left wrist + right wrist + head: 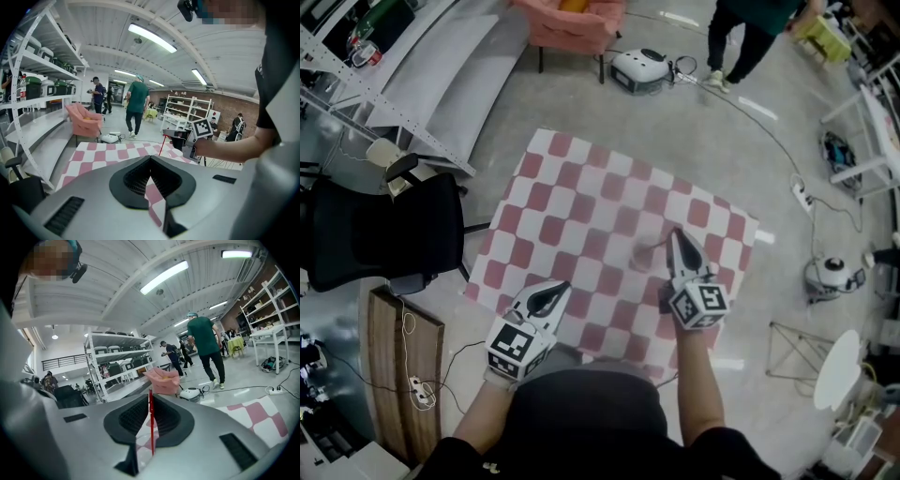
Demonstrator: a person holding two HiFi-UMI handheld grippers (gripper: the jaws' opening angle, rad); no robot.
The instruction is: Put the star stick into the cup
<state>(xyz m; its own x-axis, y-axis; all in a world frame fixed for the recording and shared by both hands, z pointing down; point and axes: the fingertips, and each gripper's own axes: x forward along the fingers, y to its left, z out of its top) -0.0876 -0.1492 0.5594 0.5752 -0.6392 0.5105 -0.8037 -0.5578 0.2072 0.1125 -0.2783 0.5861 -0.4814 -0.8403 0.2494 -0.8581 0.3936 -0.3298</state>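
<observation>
A thin red stick (151,423) stands upright between the pads of my right gripper (151,401), which is shut on it; its star end is not visible. In the left gripper view the stick (161,147) hangs slanting down from the right gripper (174,136) over the checked cloth. From above, the right gripper (677,236) is over the right part of the red-and-white checked table (581,197), and a faint see-through cup shape (649,251) lies just left of its tip. My left gripper (551,292) hovers at the near edge, jaws together and empty.
A black office chair (384,239) and a wooden board (403,375) stand left of the table. Beyond it are a pink armchair (572,23), a white floor robot (639,67) and a standing person (750,37). Cables, a power strip (802,195) and a white round table (836,370) are on the right.
</observation>
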